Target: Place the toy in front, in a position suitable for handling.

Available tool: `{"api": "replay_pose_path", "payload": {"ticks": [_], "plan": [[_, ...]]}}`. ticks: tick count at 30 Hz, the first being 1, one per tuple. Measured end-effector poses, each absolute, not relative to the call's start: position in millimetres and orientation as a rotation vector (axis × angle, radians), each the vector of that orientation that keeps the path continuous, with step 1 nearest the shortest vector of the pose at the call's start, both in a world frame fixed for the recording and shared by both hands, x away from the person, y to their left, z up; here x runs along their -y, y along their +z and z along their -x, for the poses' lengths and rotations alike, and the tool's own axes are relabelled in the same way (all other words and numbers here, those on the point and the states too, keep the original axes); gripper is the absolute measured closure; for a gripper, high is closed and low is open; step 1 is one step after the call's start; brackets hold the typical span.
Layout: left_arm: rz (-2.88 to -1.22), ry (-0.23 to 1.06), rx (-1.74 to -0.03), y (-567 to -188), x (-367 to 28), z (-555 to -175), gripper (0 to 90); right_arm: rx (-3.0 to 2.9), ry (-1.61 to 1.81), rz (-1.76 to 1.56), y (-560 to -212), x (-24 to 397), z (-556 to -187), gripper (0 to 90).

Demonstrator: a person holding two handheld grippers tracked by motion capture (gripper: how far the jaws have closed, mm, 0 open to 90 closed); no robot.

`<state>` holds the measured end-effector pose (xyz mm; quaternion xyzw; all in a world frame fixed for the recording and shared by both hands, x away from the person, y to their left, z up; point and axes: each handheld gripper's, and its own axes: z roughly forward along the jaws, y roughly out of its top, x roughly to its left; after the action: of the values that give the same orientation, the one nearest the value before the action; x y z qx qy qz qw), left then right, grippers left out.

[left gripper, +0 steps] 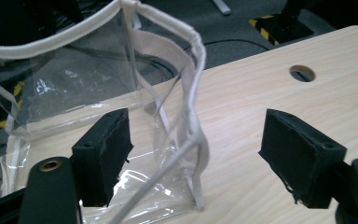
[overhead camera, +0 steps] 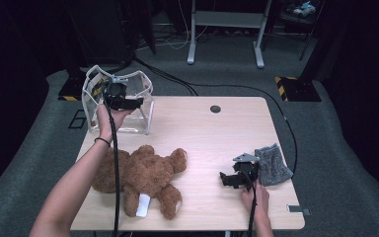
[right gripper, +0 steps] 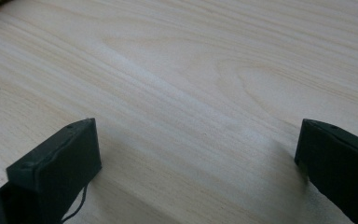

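At the far left corner of the table (overhead camera: 212,143) the left gripper (left gripper: 193,154) stands apart around the clear bag (left gripper: 74,93) rim, so it should pinch that edge squarely, while the right gripper (right gripper: 196,163) rests apart, empty.

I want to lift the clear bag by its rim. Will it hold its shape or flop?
The clear bag probably flops: its white-edged rim already bends and its thin plastic walls crease. It looks light for its size, so it may slide or tip on the smooth table when nudged. The glossy film could be slippery.
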<state>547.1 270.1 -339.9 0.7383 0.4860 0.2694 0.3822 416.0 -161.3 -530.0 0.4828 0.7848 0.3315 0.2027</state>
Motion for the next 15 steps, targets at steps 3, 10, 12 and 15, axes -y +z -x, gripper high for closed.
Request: {"api": "replay_pose_path", "payload": {"ticks": [3, 10, 12, 15], "plan": [[-1.912, 0.661, -1.202, -333.6, -272.1, -534.7, 20.3, -2.191, 0.925, -1.349, -530.0, 161.2, -416.0, 0.0], [-1.932, 0.635, -1.159, -332.9, -280.5, -508.2, 14.5, -2.189, 0.926, -1.352, -530.1, 161.0, -415.9, 0.0], [-1.945, 0.64, -1.149, -333.9, -283.7, -500.2, 13.8, -2.189, 0.927, -1.352, -530.1, 161.0, -415.9, 0.0], [-1.938, 0.637, -1.14, -336.4, -290.7, -487.5, 11.6, -2.188, 0.927, -1.353, -530.1, 160.9, -415.9, 0.0]]}}
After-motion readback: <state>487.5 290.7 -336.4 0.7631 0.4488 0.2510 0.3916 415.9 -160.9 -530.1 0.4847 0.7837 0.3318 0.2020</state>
